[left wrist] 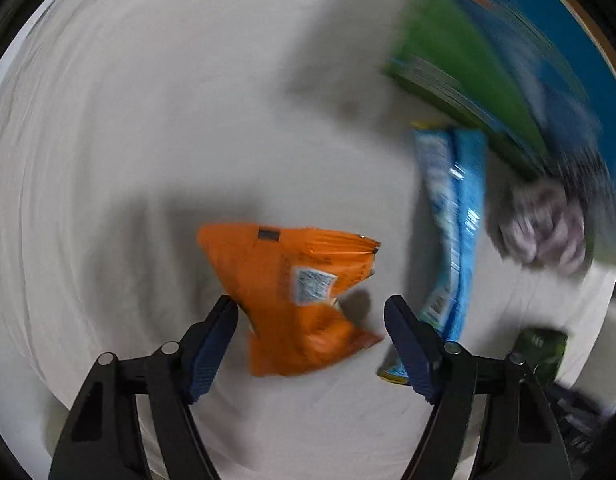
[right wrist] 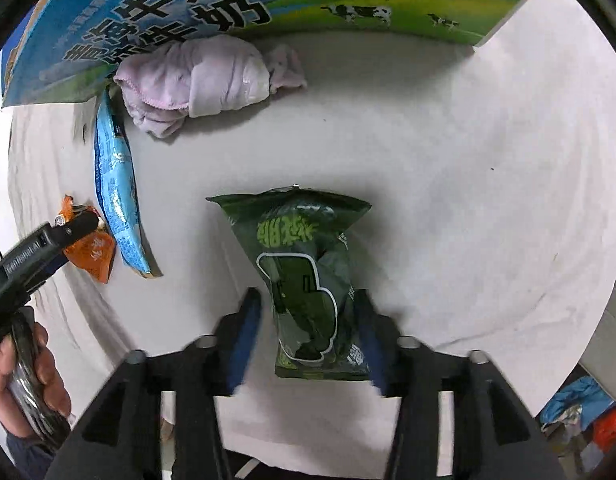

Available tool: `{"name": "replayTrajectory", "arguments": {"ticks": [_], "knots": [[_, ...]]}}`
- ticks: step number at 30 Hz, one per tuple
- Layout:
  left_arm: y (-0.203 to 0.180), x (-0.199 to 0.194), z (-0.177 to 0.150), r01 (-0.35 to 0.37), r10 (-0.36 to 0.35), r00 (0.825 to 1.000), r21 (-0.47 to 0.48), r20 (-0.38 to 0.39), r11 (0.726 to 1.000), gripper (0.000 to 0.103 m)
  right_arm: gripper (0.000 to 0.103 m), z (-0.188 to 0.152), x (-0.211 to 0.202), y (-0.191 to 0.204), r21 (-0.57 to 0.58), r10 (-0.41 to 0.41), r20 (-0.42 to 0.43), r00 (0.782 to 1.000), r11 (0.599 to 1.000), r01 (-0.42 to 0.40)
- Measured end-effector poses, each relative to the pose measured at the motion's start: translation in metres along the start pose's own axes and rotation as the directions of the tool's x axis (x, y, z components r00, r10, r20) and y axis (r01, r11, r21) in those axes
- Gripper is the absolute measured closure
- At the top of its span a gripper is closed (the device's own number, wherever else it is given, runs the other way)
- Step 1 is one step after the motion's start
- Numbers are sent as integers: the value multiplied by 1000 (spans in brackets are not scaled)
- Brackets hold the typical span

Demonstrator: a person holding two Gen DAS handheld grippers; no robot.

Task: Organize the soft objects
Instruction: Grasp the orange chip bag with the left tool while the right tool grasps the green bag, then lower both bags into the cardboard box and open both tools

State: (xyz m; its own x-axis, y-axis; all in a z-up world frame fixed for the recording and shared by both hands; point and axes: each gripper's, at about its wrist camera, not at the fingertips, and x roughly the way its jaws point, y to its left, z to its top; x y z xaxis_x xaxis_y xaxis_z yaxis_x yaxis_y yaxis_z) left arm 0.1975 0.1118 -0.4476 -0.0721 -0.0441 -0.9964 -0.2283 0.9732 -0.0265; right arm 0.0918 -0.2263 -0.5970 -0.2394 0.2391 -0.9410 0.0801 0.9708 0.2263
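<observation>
orange snack bag (left wrist: 296, 296): seen lying crumpled on the white cloth (left wrist: 148, 140), sat between the two fingers of the left gripper (left wrist: 311, 312). Left fingertip looks pretty much against the bag's edge; the right one is clear of it, with a gap and a bit of shadow in between.

left gripper: jaws spread wide, nothing clamped. Left wrist view is smeared with motion blur, so finer contact can't be called. From the right wrist view it's spotted at the left edge (right wrist: 74, 224), over the orange bag, handle wrapped by a hand (right wrist: 28, 376).

green snack bag (right wrist: 311, 284): puffy dark green pack, laid flat on the cloth, long side pointing away from the camera, near end tucked between the right gripper's fingers.

right gripper (right wrist: 309, 308): jaws parted, one pad on each side of the green bag. Fingers are blurred, so whether the pads touch the pack can't be told; no squeeze seen.

blue snack bag (left wrist: 451, 232): long thin pack, laid just beside the orange one, its far end reaching toward the carton.

pink cloth bundle (right wrist: 200, 80): rolled-up soft towel thing, parked right against the carton, well apart from the green bag.

milk carton box (right wrist: 156, 12): big blue-and-green printed box with cows, stood along the far side of the cloth.
</observation>
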Motion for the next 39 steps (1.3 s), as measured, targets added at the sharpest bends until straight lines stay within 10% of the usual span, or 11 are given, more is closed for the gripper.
{"name": "replayTrajectory", "arguments": {"ticks": [5, 15, 19, 29, 39], "knots": [[-24, 9, -3, -12, 13, 1000, 65, -20, 998, 29, 38, -9, 13, 10, -3, -41, 10, 999, 999, 41], [38, 16, 6, 148, -152, 988, -124, -22, 981, 29, 45, -14, 29, 9, 16, -68, 30, 997, 998, 68], [73, 16, 10, 147, -146, 989, -154, 16, 977, 52, 51, -16, 30, 8, 16, -86, 39, 996, 996, 85], [58, -14, -6, 39, -40, 995, 12, 91, 999, 68, 63, -29, 22, 32, 20, -74, 67, 995, 997, 73], [26, -84, -49, 96, -121, 981, 161, 153, 982, 69, 64, -57, -49, 46, 10, 51, 156, 986, 999, -54]]}}
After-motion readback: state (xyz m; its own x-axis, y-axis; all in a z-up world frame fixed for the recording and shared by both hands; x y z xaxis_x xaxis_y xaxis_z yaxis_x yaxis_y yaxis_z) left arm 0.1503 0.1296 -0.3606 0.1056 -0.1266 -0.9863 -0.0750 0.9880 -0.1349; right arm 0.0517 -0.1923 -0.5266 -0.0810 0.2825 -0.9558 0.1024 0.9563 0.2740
